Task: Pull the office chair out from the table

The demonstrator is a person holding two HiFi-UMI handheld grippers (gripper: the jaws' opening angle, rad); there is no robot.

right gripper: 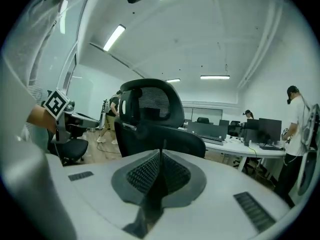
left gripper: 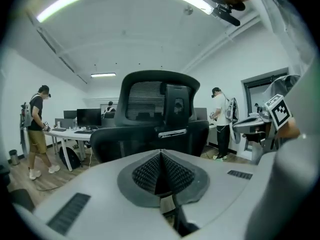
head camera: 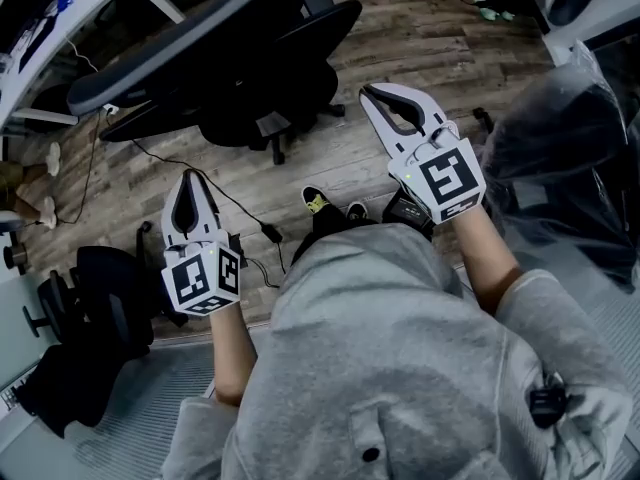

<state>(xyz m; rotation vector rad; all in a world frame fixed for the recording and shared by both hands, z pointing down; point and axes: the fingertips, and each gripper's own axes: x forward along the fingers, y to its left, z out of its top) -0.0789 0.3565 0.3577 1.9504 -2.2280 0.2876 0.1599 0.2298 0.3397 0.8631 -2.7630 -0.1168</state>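
- Head view: office chair (head camera: 255, 58) stands on the floor ahead of both tools, touching neither, beside the counter (head camera: 40, 18) at upper left. The right tool (head camera: 372, 93) seems nearer it than the left tool (head camera: 188, 178).
- Left gripper view: the chair back (left gripper: 155, 114) lies straight ahead. The left tool is clenched on nothing.
- Right gripper view: the chair (right gripper: 150, 119) lies ahead, slightly left. The right tool is clenched and empty.

My left gripper (head camera: 188, 178) and right gripper (head camera: 370, 92) are smooth matt white plastic, with dark ribbed pads (left gripper: 145, 174). The office chair (head camera: 255, 88) has black mesh and matt plastic. The floor (head camera: 420, 48) is grainy matt wood, and my sweatshirt (head camera: 380, 348) is soft grey cloth.
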